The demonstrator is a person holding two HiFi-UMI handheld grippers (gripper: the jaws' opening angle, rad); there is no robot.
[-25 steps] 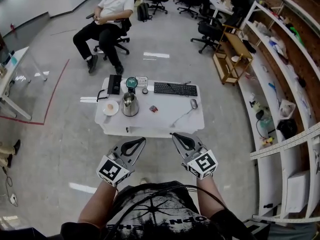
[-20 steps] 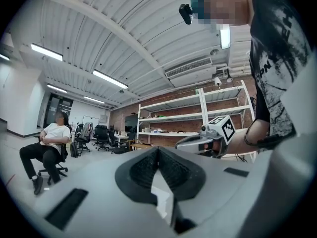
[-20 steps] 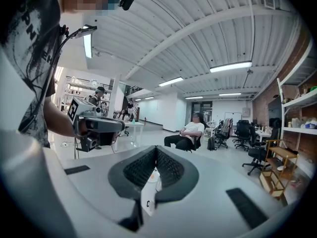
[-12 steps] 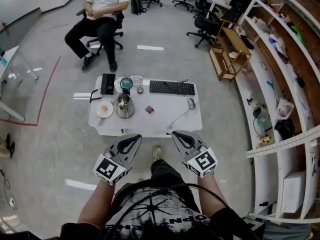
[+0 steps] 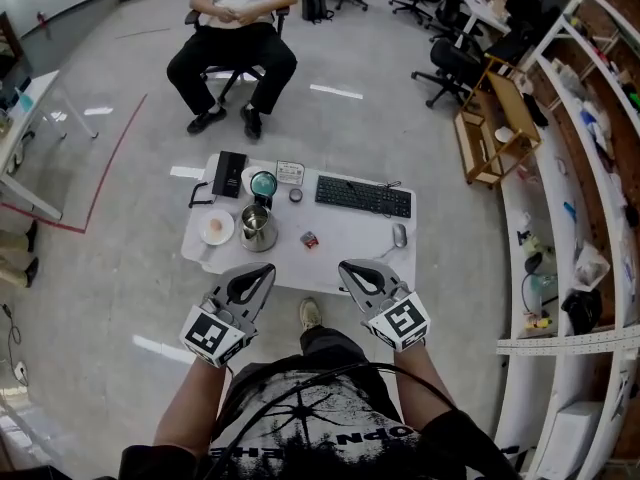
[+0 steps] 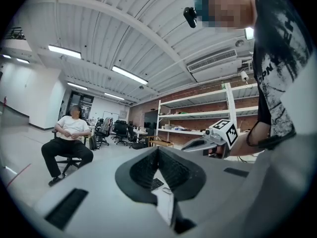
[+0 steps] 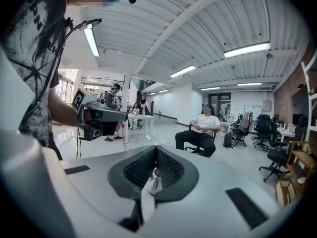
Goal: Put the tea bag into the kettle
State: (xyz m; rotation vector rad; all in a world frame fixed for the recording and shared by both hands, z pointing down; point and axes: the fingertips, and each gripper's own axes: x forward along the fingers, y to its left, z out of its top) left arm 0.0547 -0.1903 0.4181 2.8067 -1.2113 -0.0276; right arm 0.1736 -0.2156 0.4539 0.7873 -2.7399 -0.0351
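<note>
A steel kettle [image 5: 258,228] stands upright on the left part of a small white table [image 5: 345,248]. A small red tea bag [image 5: 309,239] lies on the tabletop just right of the kettle. My left gripper [image 5: 264,269] and right gripper [image 5: 346,266] hover side by side over the table's near edge, both shut and empty, short of the kettle and the tea bag. In the right gripper view, the kettle [image 7: 154,181] shows through the opening below the closed tips of the right gripper [image 7: 156,148]. The left gripper [image 6: 158,149] has its tips together too.
On the table are a white plate [image 5: 216,230], a teal round object [image 5: 263,183], a black flat item [image 5: 229,173], a keyboard [image 5: 363,196] and a mouse [image 5: 399,235]. A person [image 5: 238,18] sits in a chair beyond it. Shelves [image 5: 585,168] line the right.
The table has come closer to both grippers, whose tips now reach over its near edge. The view has swung a little. Both grippers stayed shut and empty.
</note>
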